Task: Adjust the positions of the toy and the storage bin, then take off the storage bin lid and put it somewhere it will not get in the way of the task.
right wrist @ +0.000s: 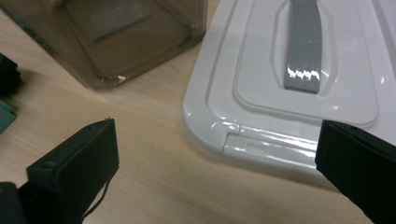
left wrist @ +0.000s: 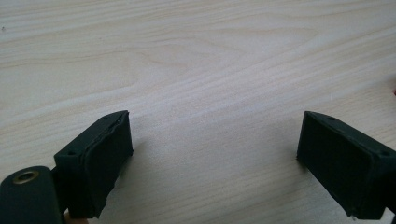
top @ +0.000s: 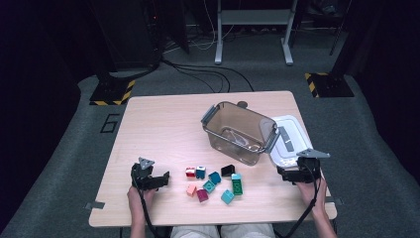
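Hovering with jaws spread wide, the right gripper (right wrist: 217,154) faces the white lid (right wrist: 299,93) (grasping nothing); the left gripper (left wrist: 215,158) gapes over bare table (left wrist: 196,56).

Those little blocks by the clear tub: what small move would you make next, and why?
Probably bring the open left tool sideways to the nearest block, the pink one. The blocks lie loose on the table, the tub stands open with its white lid off beside it, and both tools hold nothing; the right tool sits by the lid.

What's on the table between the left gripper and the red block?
Nothing. In the high view, bare table separates the left gripper from the red block; its fingers are open and empty.
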